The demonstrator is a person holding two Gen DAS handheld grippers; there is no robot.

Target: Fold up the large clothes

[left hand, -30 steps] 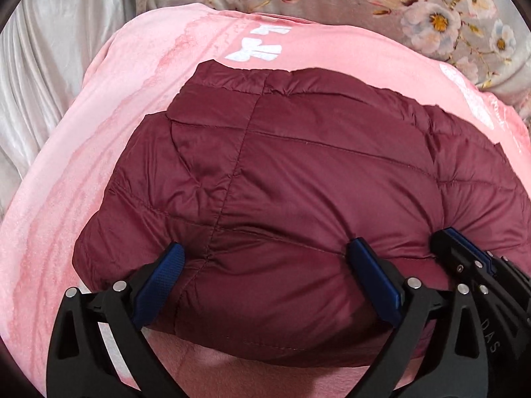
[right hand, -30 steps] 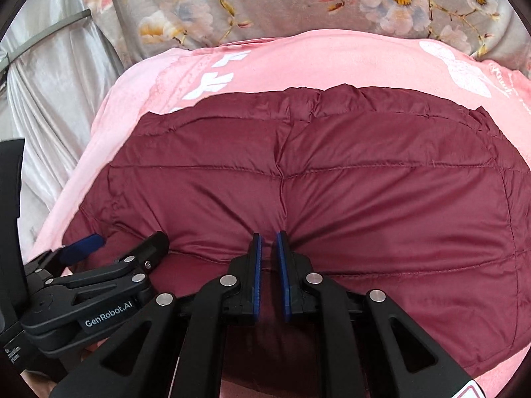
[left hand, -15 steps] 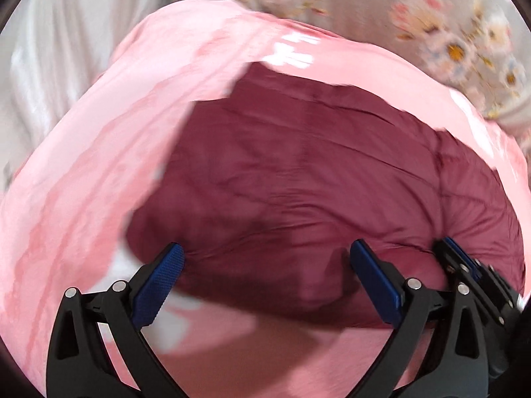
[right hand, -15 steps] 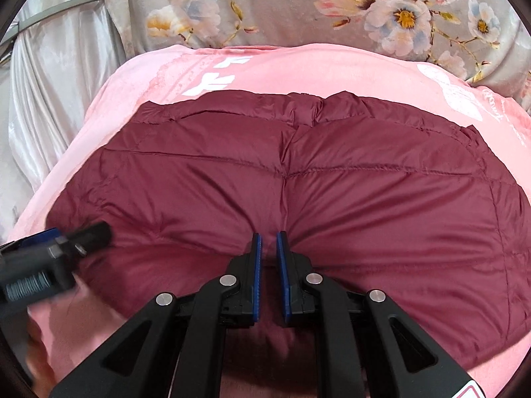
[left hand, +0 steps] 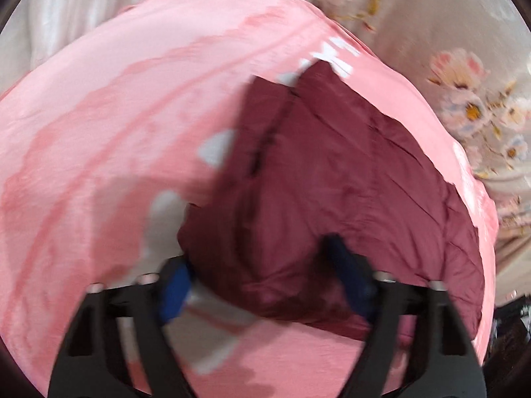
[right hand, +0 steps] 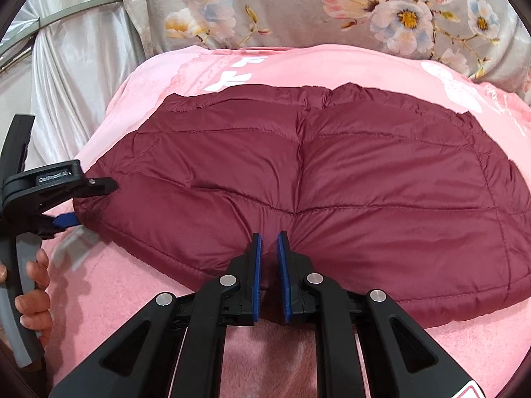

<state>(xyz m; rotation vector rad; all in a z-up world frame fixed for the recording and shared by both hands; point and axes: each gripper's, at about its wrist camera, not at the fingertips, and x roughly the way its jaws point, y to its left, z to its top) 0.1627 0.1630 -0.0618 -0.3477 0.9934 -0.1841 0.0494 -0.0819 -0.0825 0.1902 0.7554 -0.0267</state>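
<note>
A folded maroon quilted puffer jacket (right hand: 332, 182) lies on a pink blanket (right hand: 298, 63). My right gripper (right hand: 269, 255) is shut on the jacket's near edge, pinching a thin fold between its blue pads. My left gripper (left hand: 262, 282) is open, its blue pads straddling the jacket's left corner (left hand: 252, 265); the view is blurred. In the right wrist view the left gripper (right hand: 79, 199) sits at the jacket's left end, held by a hand (right hand: 33, 285).
The pink blanket (left hand: 116, 116) covers the bed. A grey floral sheet (right hand: 298, 3) lies behind it. Silvery cloth (right hand: 73, 76) hangs at the left with a metal bar (right hand: 66, 16).
My left gripper has swung left from the jacket's near edge to its left corner, staying open. My right gripper kept its pinch and the view drew back a little.
</note>
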